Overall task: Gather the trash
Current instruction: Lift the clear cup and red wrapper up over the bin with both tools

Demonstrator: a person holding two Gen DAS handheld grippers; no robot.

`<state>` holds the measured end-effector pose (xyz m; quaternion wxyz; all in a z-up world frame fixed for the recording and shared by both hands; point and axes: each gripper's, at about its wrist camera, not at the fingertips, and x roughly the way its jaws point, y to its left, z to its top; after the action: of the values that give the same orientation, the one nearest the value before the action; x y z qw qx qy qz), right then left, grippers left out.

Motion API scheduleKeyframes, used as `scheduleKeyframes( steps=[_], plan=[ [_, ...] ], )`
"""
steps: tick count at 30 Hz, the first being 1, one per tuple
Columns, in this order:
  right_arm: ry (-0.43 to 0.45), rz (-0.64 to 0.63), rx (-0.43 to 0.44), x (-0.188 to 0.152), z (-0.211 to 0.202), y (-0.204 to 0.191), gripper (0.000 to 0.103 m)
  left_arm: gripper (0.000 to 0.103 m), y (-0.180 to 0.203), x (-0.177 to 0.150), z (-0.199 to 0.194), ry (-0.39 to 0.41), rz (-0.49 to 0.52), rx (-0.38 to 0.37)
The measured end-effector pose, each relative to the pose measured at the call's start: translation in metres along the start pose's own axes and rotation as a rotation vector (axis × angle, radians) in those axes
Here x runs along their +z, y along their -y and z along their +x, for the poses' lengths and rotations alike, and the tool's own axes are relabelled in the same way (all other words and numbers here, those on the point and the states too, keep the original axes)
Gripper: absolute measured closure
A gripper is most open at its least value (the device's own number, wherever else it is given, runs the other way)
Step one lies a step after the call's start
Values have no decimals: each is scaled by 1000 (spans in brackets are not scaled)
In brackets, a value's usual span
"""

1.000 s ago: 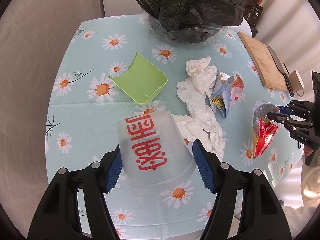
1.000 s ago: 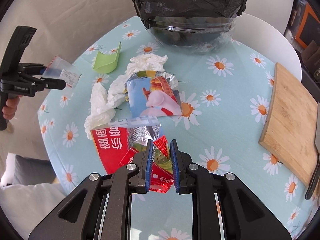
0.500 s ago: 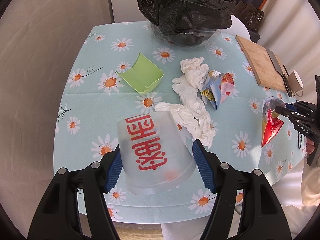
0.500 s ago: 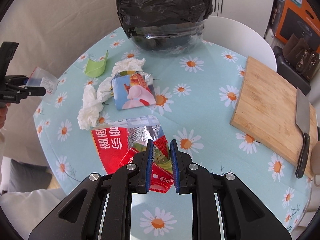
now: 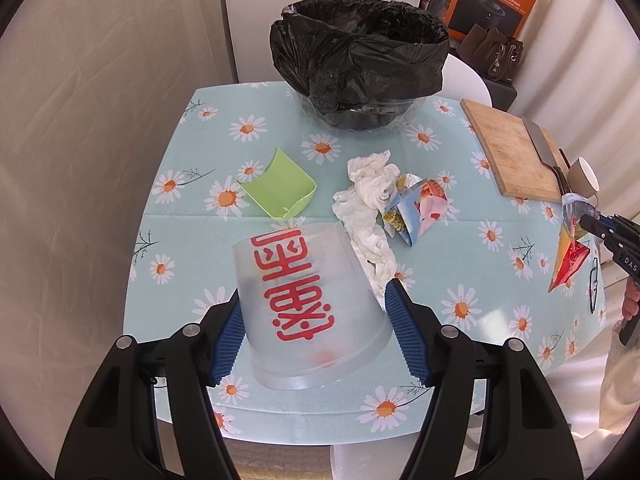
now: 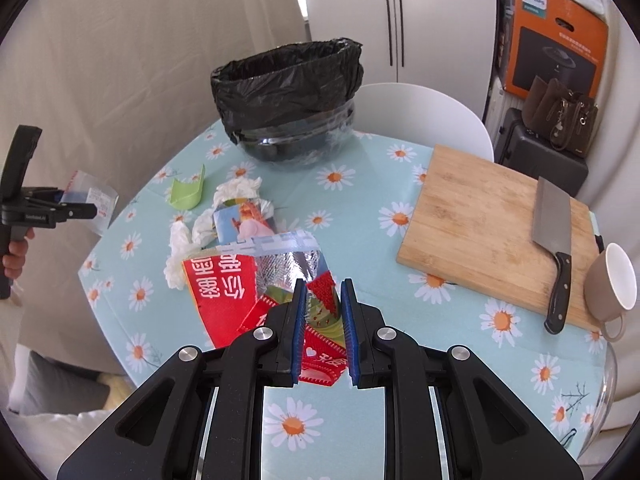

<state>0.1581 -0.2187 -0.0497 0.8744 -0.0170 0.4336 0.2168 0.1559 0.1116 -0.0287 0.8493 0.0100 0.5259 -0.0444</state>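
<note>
Left gripper [image 5: 314, 326] clamps a translucent plastic cup [image 5: 310, 304] printed with red characters, held above the near edge of the daisy-print table [image 5: 192, 216]. Right gripper [image 6: 323, 312] pinches a red foil snack wrapper [image 6: 240, 292], also lifted off the table. On the tablecloth lie a green cup fragment [image 5: 278, 190], crumpled tissues [image 5: 370, 200] touching a blue wrapper [image 5: 418, 208]. A bin lined with a black bag [image 5: 358, 60] stands at the far edge; cutting board [image 6: 488, 228] with cleaver [image 6: 554, 248] to the right.

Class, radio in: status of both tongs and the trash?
Left tongs grip plastic cup. Right tongs pinch red wrapper. Bin unobstructed; tissues remain.
</note>
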Motion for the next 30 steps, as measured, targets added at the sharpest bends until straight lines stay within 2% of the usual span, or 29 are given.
scheduleKeyframes(
  steps=[10, 16, 23, 30],
  plan=[
    [139, -7, -94, 49, -44, 12, 87, 36, 5, 45, -19, 107, 54, -57],
    [220, 31, -118, 88, -55, 19, 87, 35, 4, 86, -24, 160, 89, -137],
    [261, 24, -117, 141, -46, 14, 87, 35, 2, 132, -26, 207, 154, -166],
    [249, 16, -121, 191, -18, 6, 87, 35, -4, 178, -13, 229, 197, -197]
  ],
)
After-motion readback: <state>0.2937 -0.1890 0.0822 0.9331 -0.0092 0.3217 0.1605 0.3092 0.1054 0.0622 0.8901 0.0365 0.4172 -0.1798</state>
